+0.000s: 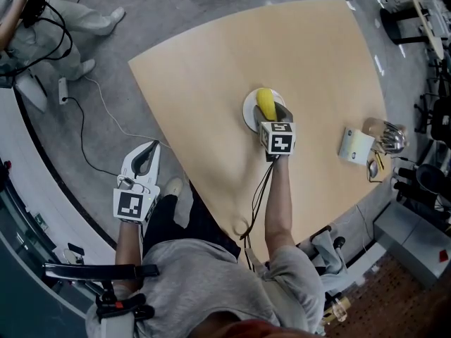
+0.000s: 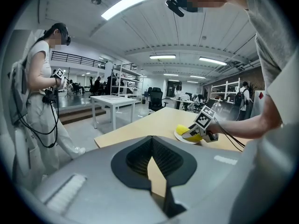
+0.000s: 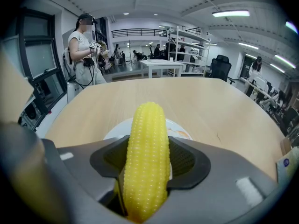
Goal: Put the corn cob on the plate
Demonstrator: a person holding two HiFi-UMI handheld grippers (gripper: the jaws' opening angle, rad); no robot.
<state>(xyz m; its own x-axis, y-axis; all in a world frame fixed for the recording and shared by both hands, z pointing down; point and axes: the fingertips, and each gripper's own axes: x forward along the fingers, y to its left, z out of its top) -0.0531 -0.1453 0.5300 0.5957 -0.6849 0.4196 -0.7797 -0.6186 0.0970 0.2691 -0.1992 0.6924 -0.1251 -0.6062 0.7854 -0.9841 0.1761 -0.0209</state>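
My right gripper (image 1: 273, 118) is shut on the yellow corn cob (image 1: 265, 102) and holds it over the white plate (image 1: 248, 111) in the middle of the tan table. In the right gripper view the corn cob (image 3: 147, 143) stands lengthwise between the dark pads (image 3: 187, 160), and the plate's rim (image 3: 115, 129) shows beneath it. Whether the cob touches the plate I cannot tell. My left gripper (image 1: 146, 153) hangs off the table's left edge over the floor, jaws shut with nothing in them. The left gripper view shows the corn cob (image 2: 186, 130) from afar.
A white box (image 1: 355, 146) and shiny metal utensils (image 1: 388, 136) lie near the table's right edge (image 1: 384, 104). A white cable (image 1: 106, 111) runs across the grey floor at left, where another person (image 1: 42, 20) stands. Office chairs (image 1: 437, 118) crowd the right side.
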